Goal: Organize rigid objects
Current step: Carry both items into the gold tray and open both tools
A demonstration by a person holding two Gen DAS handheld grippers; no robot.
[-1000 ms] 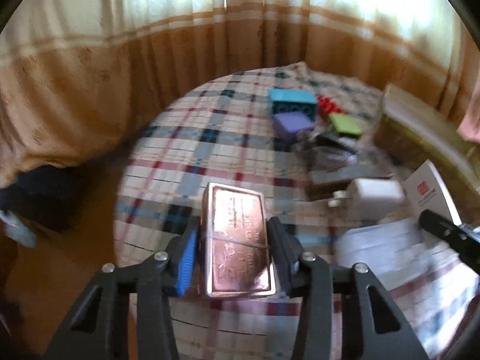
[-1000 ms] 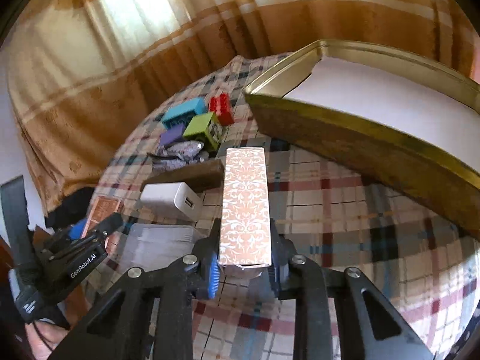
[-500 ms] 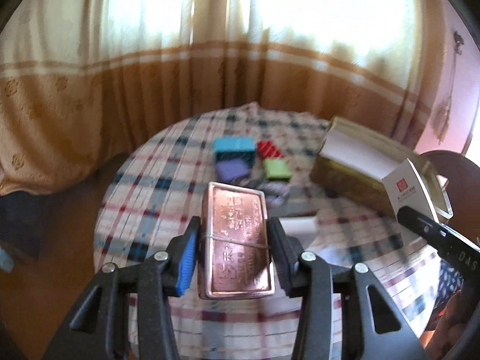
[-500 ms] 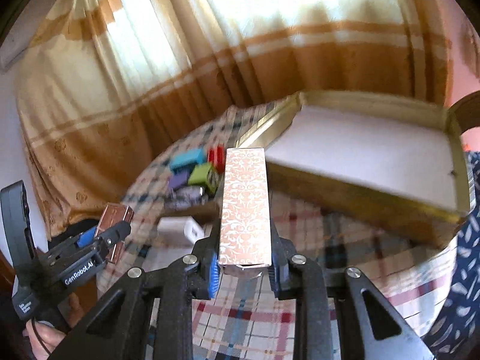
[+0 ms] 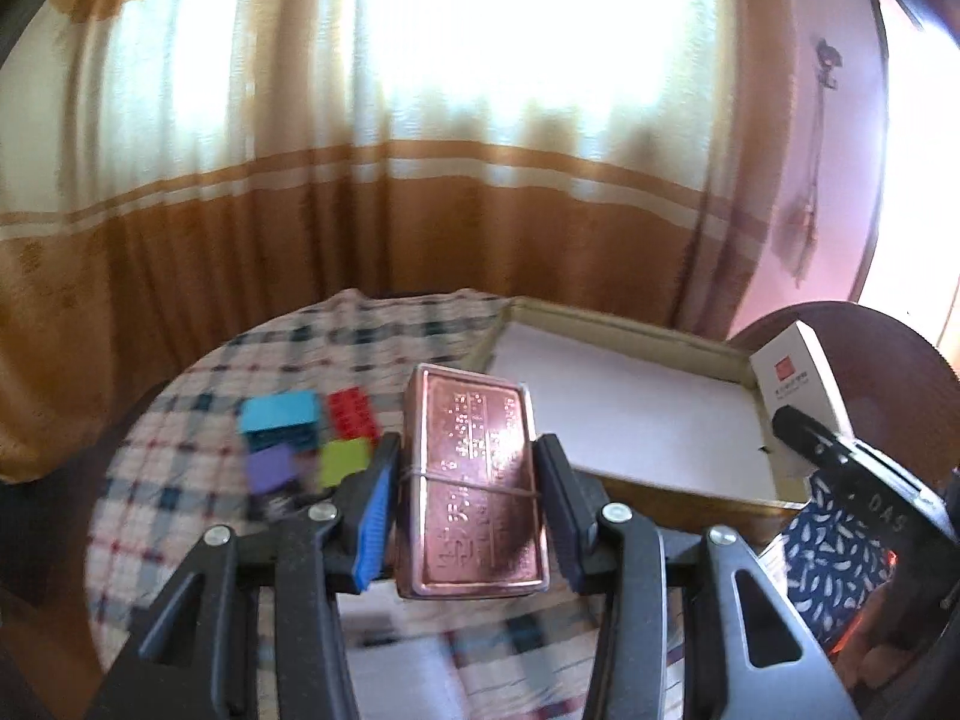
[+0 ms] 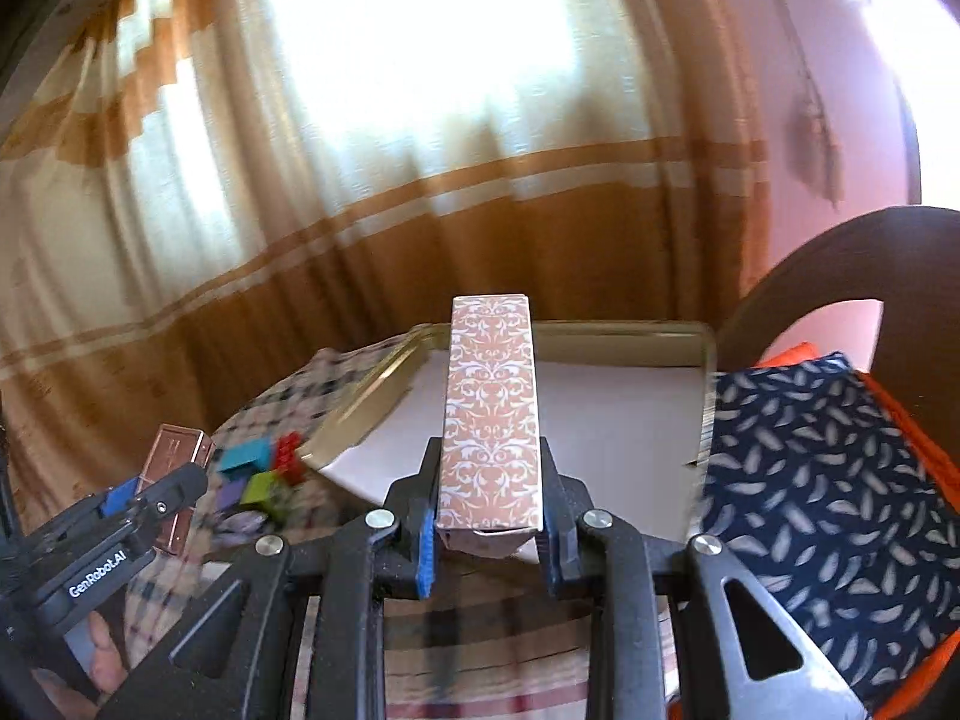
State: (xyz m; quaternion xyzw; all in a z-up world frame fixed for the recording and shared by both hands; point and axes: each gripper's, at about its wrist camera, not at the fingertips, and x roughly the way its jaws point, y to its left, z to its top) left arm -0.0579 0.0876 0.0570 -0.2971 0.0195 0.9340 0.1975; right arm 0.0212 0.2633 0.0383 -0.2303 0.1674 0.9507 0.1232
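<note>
My left gripper is shut on a copper-coloured embossed pack bound with a rubber band, held above the checked table. My right gripper is shut on a long orange box with a white floral pattern, held high in front of the gold tin tray with a white liner. The tray also shows in the left wrist view, beyond and right of the copper pack. The right gripper shows at the right edge of the left view, holding the box end-on. The left gripper shows at lower left of the right view.
Toy blocks lie on the table's left: a blue block, red block, purple block and green block. A dark wooden chair with a feather-print cloth stands at right. Curtains hang behind the table.
Both grippers have risen well above the table with their loads and shifted toward the tray; the tray now lies below and ahead, seen from above.
</note>
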